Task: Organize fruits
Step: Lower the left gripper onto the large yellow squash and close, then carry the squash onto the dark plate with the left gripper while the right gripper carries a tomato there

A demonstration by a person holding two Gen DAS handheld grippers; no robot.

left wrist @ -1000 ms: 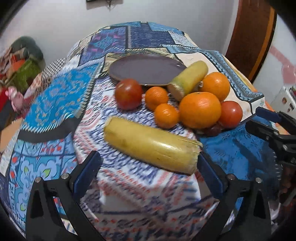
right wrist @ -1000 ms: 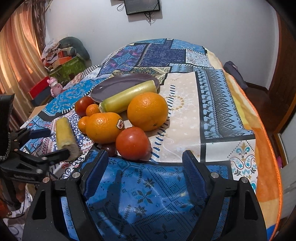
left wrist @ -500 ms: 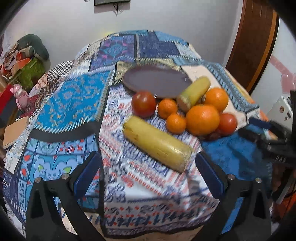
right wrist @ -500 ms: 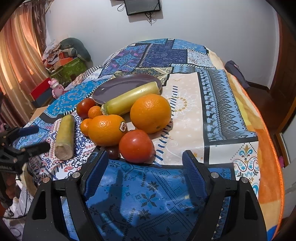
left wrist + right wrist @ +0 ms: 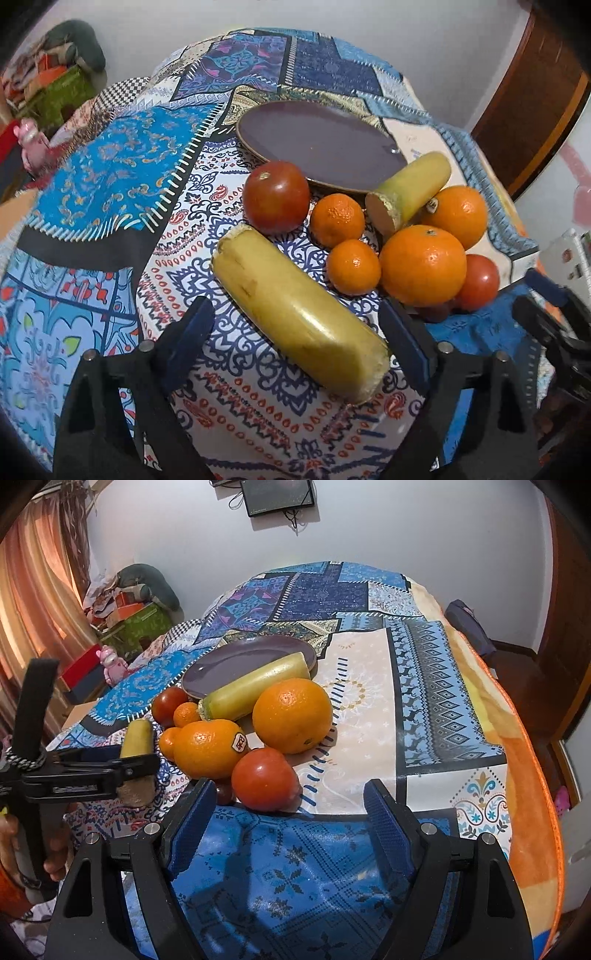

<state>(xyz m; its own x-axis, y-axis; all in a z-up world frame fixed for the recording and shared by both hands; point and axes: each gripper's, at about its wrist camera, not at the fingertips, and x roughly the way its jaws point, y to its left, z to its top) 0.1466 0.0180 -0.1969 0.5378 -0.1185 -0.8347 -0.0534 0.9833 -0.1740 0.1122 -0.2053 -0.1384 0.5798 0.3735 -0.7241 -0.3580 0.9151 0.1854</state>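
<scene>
A thick yellow stalk piece (image 5: 295, 310) lies on the patterned cloth between the jaws of my left gripper (image 5: 295, 325). Those jaws are closing, with gaps still showing at both pads. The right wrist view shows the left gripper (image 5: 122, 764) straddling that stalk piece (image 5: 138, 738). Behind it are a red tomato (image 5: 277, 197), two mandarins (image 5: 338, 219), two oranges (image 5: 423, 269), another tomato (image 5: 480, 282) and a second stalk piece (image 5: 410, 192) leaning on the purple plate (image 5: 321, 147). My right gripper (image 5: 290, 794) stands open just behind the near tomato (image 5: 264, 779), touching nothing.
The fruit pile sits near the front of a cloth-covered table (image 5: 424, 686). The plate holds nothing but the leaning stalk end. The table edge drops off at the right (image 5: 532, 775). Boxes and a pink toy (image 5: 109, 664) lie beyond the left edge.
The left gripper pulled back, then came in again over the yellow stalk piece, and its jaws have narrowed around it. The right gripper and the fruit pile have stayed put.
</scene>
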